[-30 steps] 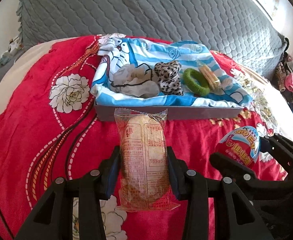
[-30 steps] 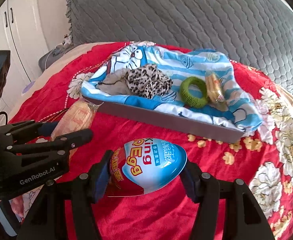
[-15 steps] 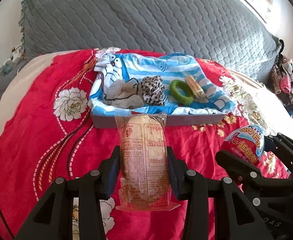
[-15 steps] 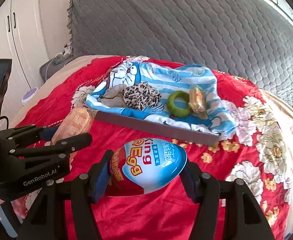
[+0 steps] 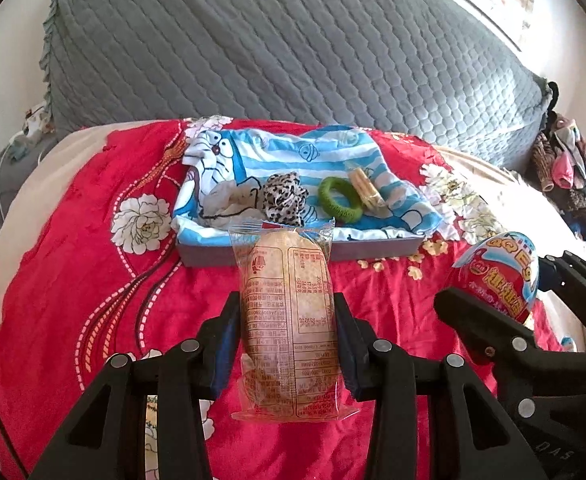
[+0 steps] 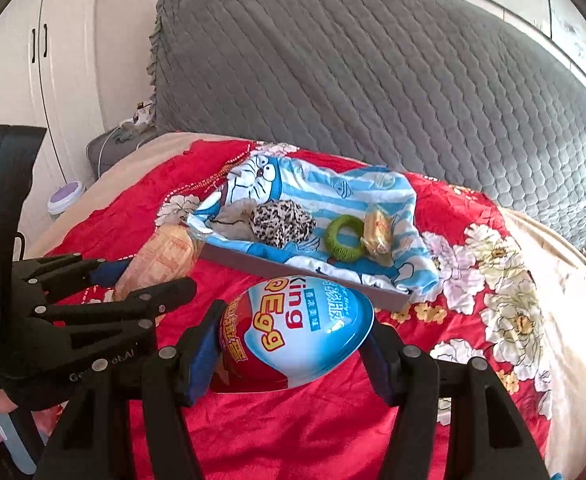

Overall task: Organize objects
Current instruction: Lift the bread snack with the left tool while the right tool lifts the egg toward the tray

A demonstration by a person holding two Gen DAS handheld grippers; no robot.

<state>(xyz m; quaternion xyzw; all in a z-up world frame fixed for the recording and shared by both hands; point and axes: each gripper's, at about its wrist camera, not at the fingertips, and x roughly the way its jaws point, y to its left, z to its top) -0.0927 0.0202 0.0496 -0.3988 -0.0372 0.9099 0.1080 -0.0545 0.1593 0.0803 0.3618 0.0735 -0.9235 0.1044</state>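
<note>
Left claw [image 5: 287,334] was clamped on a clear-wrapped bun [image 5: 289,320], held upright above the red bedspread [image 5: 73,280]. The wrapper's back was covered in printed tables and tiny text, too small for me to read. Right claw [image 6: 295,344] was squeezing a plastic egg [image 6: 293,332], blue-white on top and red underneath, with "King Egg" in orange letters plus some Chinese characters on a teal strip. From the right camera you could make out part of "GenRobot" on the left claw's body.

Just past both claws sat a tray [image 5: 373,246] on the bed, lined with a blue striped Doraemon cloth [image 5: 305,156]. Lying on the cloth: a whitish crumpled thing [image 5: 229,200], a leopard scrunchie [image 5: 283,200] touching it, a green ring [image 5: 339,200], and a small wrapped snack [image 5: 367,188] resting against the ring. Gray quilted headboard [image 5: 293,60] behind it all.
</note>
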